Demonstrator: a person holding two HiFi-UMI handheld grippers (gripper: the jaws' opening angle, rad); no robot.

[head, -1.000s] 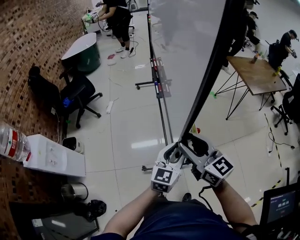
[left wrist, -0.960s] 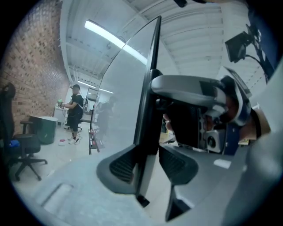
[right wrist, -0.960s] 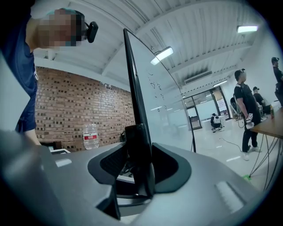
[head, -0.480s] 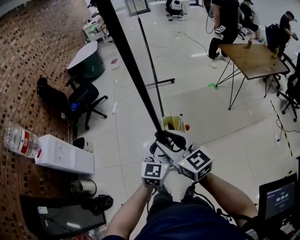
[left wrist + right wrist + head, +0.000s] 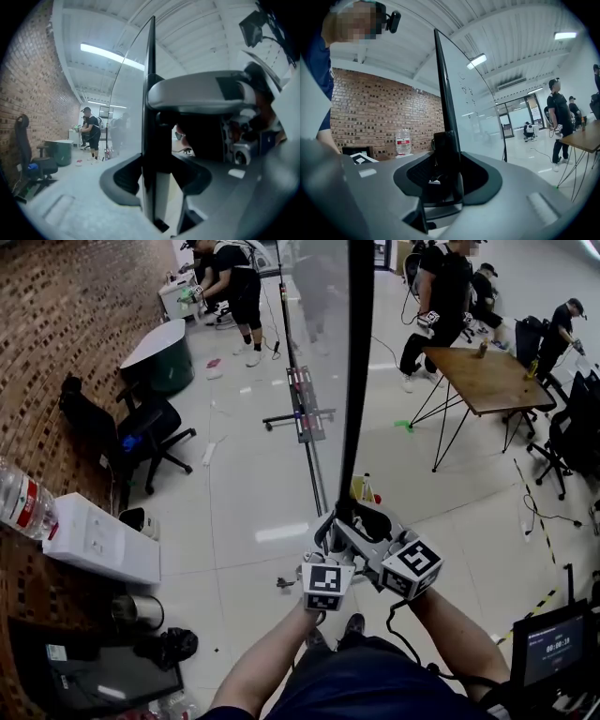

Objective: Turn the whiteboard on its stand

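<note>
The whiteboard (image 5: 319, 324) is seen nearly edge-on, its black frame (image 5: 359, 381) running straight up the head view from my hands. Its stand (image 5: 302, 413) reaches across the floor behind. Both grippers meet at the frame's lower end. My left gripper (image 5: 336, 532) has just been closing its jaws, and the frame (image 5: 150, 93) sits between them with the pads (image 5: 126, 176) against it. My right gripper (image 5: 370, 519) is shut on the same frame (image 5: 443, 84), with the glossy board face (image 5: 473, 103) to its right.
A wooden table (image 5: 487, 381) stands to the right and an office chair (image 5: 141, 432) to the left by the brick wall. A white box (image 5: 98, 540), a water bottle (image 5: 19, 507) and a metal can (image 5: 131, 610) lie near left. Several people (image 5: 441, 287) are at the back. A monitor (image 5: 553, 648) is bottom right.
In the head view the board's black edge leaned up-right, then up-left, and now stands vertical with the face showing on its left. Both grippers stayed at its lower end.
</note>
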